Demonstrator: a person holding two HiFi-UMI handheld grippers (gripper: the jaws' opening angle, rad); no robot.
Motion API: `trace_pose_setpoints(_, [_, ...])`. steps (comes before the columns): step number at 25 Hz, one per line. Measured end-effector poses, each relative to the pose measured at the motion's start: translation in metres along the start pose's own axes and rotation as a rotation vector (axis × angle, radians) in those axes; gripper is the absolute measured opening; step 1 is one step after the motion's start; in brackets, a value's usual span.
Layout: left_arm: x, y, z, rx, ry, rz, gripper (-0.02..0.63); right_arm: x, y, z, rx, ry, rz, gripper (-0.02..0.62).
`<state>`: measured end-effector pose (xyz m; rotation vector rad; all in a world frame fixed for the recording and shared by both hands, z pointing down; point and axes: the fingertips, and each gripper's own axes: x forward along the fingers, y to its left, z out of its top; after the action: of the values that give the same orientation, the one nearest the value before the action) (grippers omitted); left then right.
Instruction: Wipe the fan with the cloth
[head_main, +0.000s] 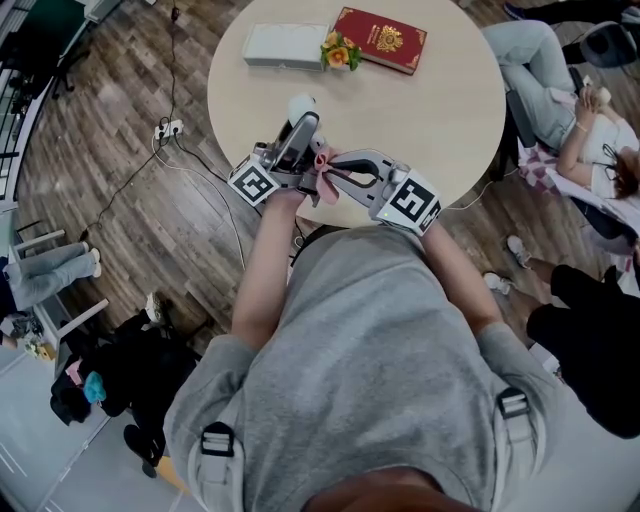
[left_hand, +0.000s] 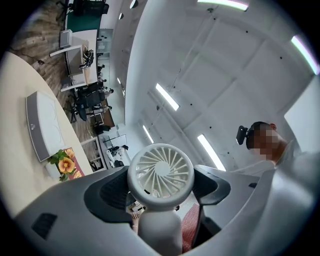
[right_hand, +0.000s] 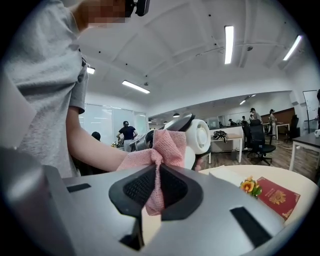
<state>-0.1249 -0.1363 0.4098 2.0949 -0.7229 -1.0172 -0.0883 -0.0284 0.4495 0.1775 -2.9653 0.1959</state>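
My left gripper (left_hand: 160, 195) grips the handle of the white handheld fan (left_hand: 161, 175), whose grille head stands clear of the jaws at 12 o'clock. My right gripper (right_hand: 156, 190) pinches a pink cloth (right_hand: 167, 147), jaws almost together. From the right gripper the fan head lies at 1 o'clock, touching the cloth's bunched end. In the head view the fan's long axis runs 7 to 1 o'clock, so I judge the wipe should follow that line.
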Motion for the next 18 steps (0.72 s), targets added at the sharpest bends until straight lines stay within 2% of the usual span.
trace_pose_setpoints(7, [-0.006, -0.013, 0.008, -0.093, -0.062, -0.077, 0.374, -0.012, -0.009, -0.003, 0.017, -0.016, -0.05, 0.028])
trace_pose_setpoints(10, [-0.005, -0.017, 0.001, -0.111, -0.041, -0.108, 0.376, -0.013, -0.018, -0.001, 0.044, -0.031, -0.086, 0.028])
trace_pose_setpoints(13, [-0.005, -0.026, -0.008, -0.126, -0.013, -0.142, 0.375, -0.013, -0.026, 0.001, 0.005, -0.029, -0.103, 0.028])
trace_pose_setpoints(18, [-0.013, -0.026, -0.016, -0.121, 0.011, -0.147, 0.374, -0.012, -0.031, 0.012, -0.009, -0.059, -0.122, 0.028])
